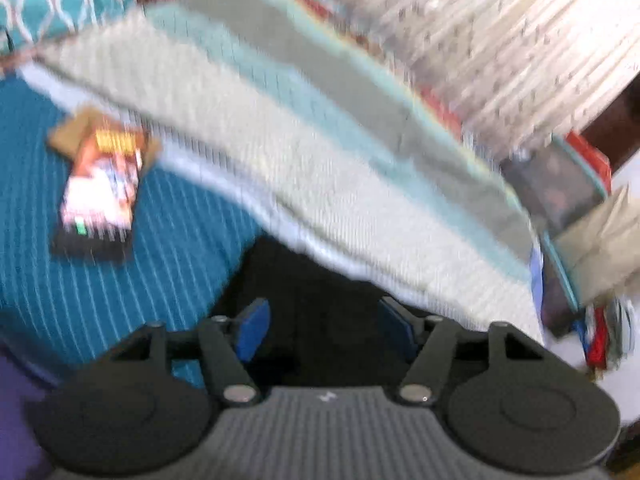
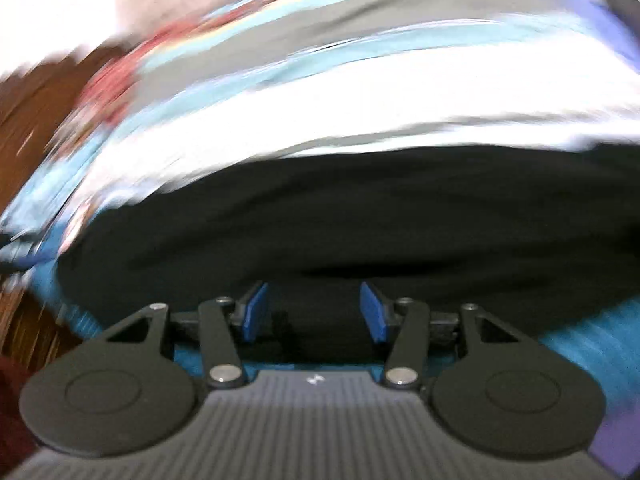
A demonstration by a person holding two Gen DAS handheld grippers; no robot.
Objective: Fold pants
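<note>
Both views are motion-blurred, the right wrist view worse.

Left wrist view, near to far: your left gripper (image 1: 324,330) sits at bottom centre, fingers spread wide, blue pads (image 1: 252,330) apart with nothing pinched. The black pants (image 1: 316,284) lie directly ahead of and between the fingers, a dark patch filling the gap and running up toward mid-frame; can't tell whether the pads touch the cloth. The teal striped bedcover (image 1: 120,300) spreads across the lower left. On it, at left mid-frame, lies a colourful packet (image 1: 100,188) on a dark flat item, well apart from the pants. Past the pants, a pale striped blanket (image 1: 304,168) cuts diagonally from upper left to lower right, its near edge overlapping the pants' far side. Upper right shows blurred cream patterned fabric (image 1: 500,40).

Right wrist view, near to far: your right gripper (image 2: 314,312) is at bottom centre, fingers released, pads (image 2: 374,312) apart and holding nothing. The pants (image 2: 320,216) fill the middle band of the frame, starting right at the fingertips and reaching between them. Teal bedcover (image 2: 592,344) shows at lower right. Beyond the pants, the pale blanket (image 2: 360,100) smears across the upper half. Brown blurred surface at far left, unclear what.
</note>
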